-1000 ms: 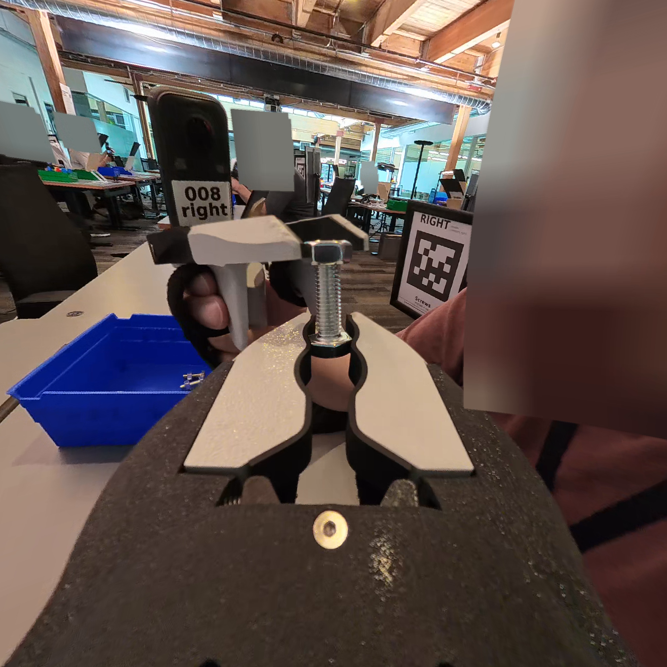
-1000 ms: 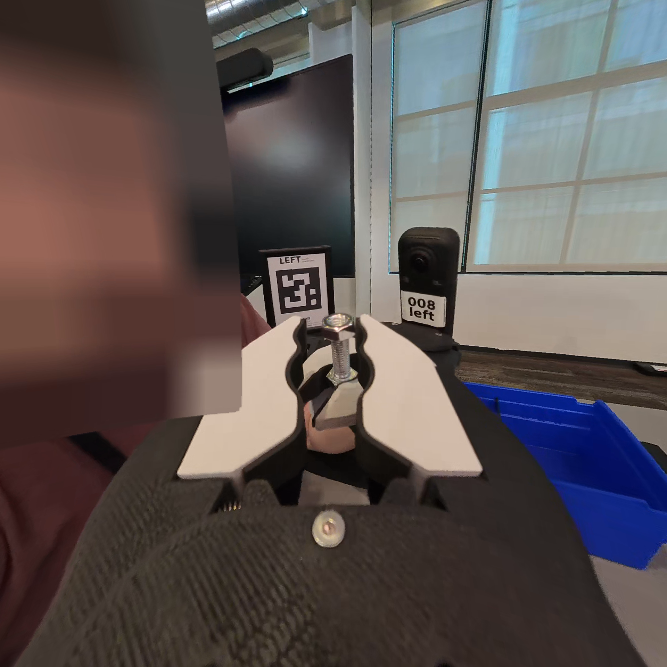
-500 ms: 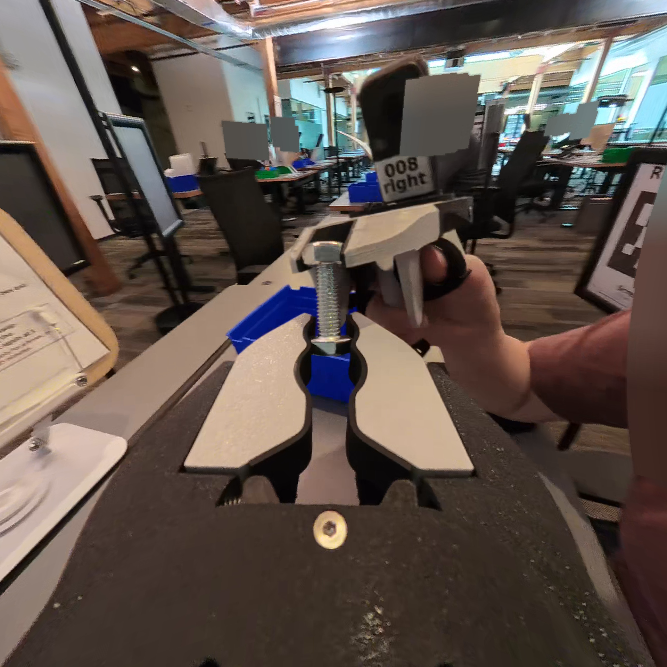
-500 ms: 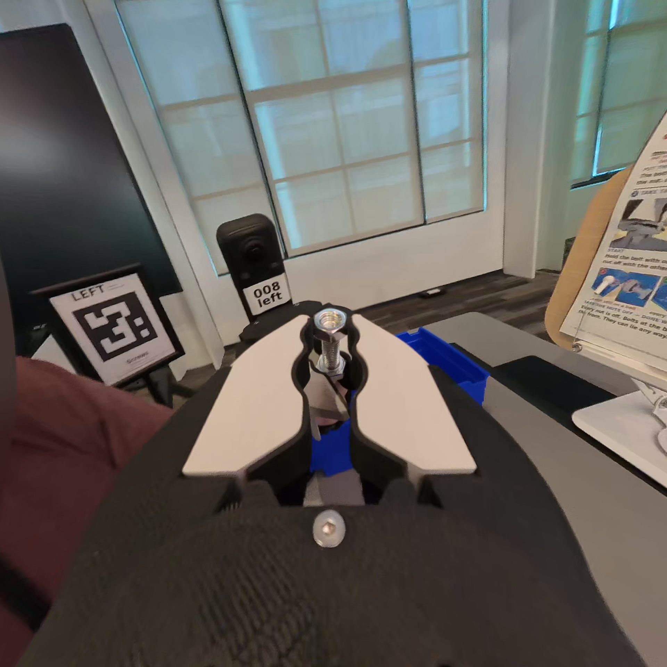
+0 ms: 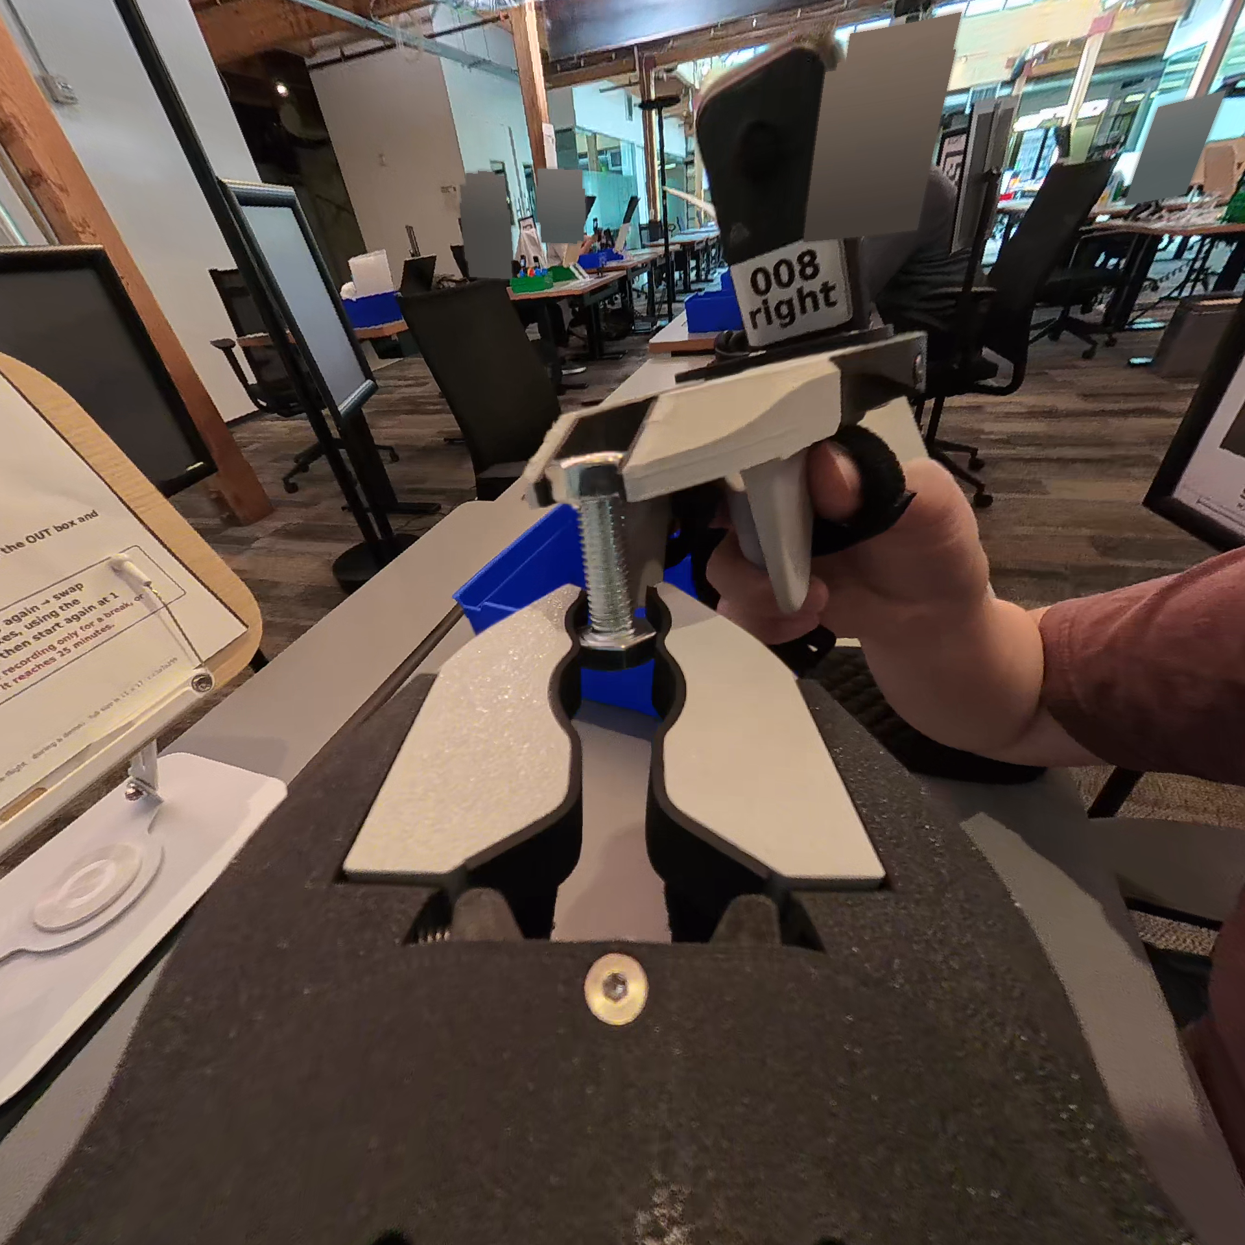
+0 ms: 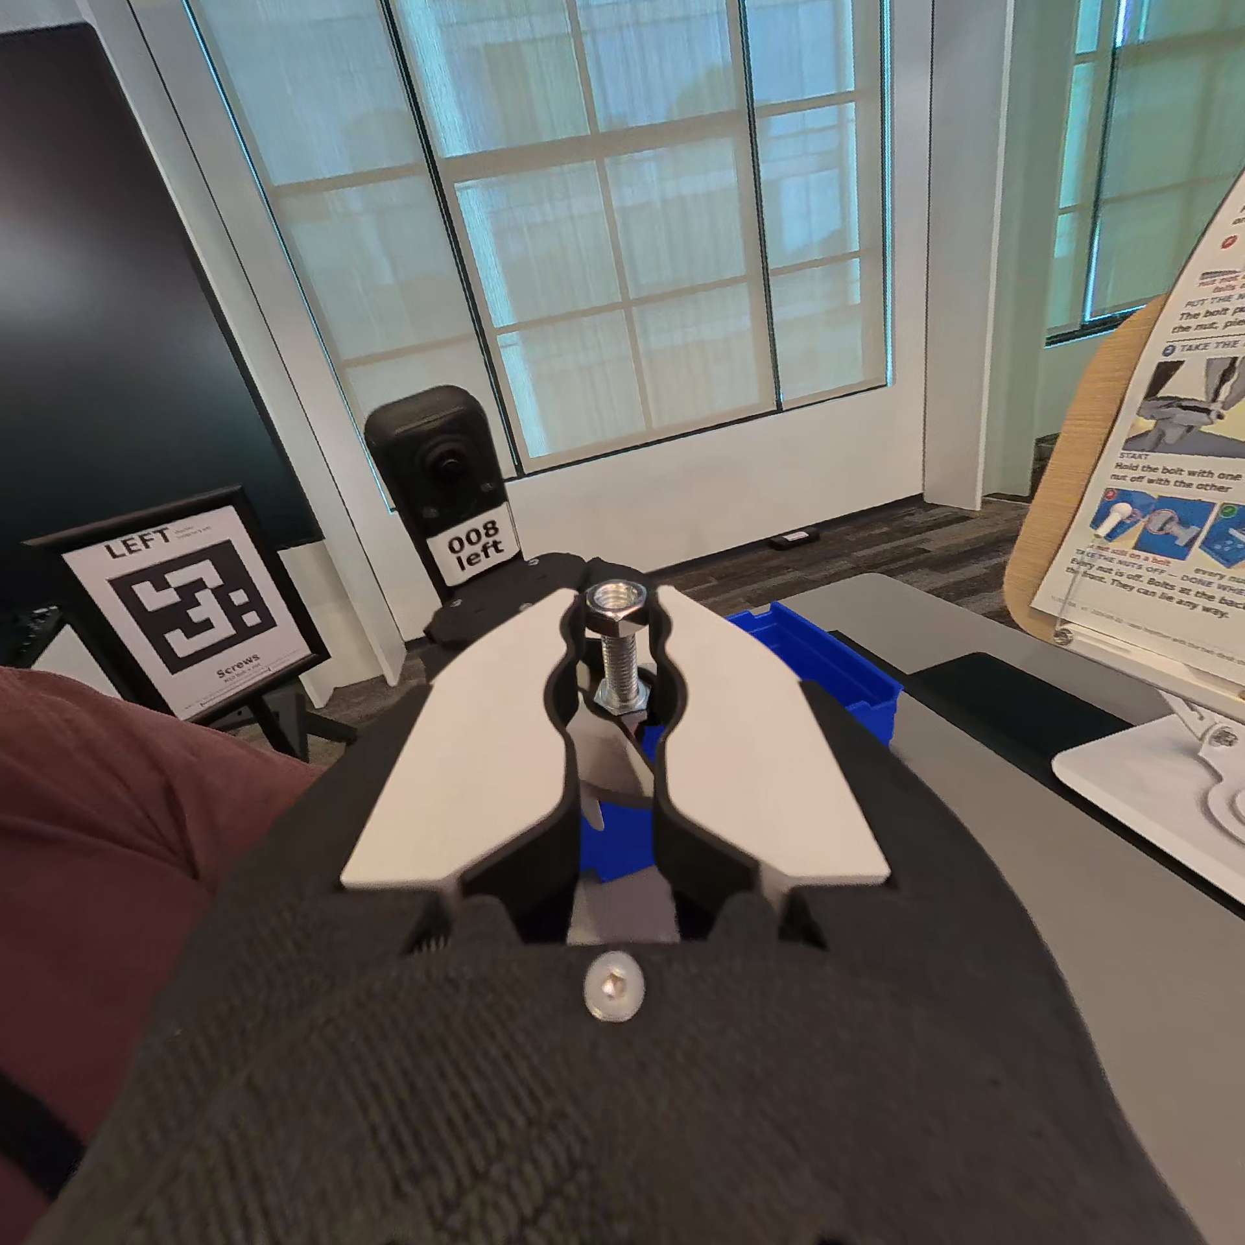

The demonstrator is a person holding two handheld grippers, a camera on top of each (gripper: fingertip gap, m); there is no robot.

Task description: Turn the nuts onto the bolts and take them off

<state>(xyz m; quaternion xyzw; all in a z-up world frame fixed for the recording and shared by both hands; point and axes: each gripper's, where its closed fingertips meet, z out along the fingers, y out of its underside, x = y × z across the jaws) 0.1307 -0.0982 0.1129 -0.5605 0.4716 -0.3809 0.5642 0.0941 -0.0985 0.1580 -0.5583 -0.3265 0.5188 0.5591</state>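
Observation:
A silver bolt (image 5: 606,559) stands upright between my two grippers. My left gripper (image 5: 614,603) is shut on the hex nut (image 5: 614,643) at the lower end of the thread. My right gripper (image 5: 572,465) comes in from the right, held by a hand, and is shut on the bolt's head. In the right wrist view my right gripper (image 6: 614,596) clamps the head at its tips. The bolt's thread (image 6: 620,663) runs down to the nut (image 6: 620,700), with a left finger (image 6: 606,758) showing below it.
A blue bin (image 5: 512,593) sits on the grey table (image 5: 377,647) behind the bolt and also shows in the right wrist view (image 6: 842,667). An instruction board on a white stand (image 5: 101,606) is at the left. A framed marker sign (image 6: 182,606) stands behind. My right fingertips sit around 5 centimetres from my left ones.
Both grippers swung round together with the bolt and nut still clamped. In the left wrist view the right gripper moved from the bolt's left side to its right.

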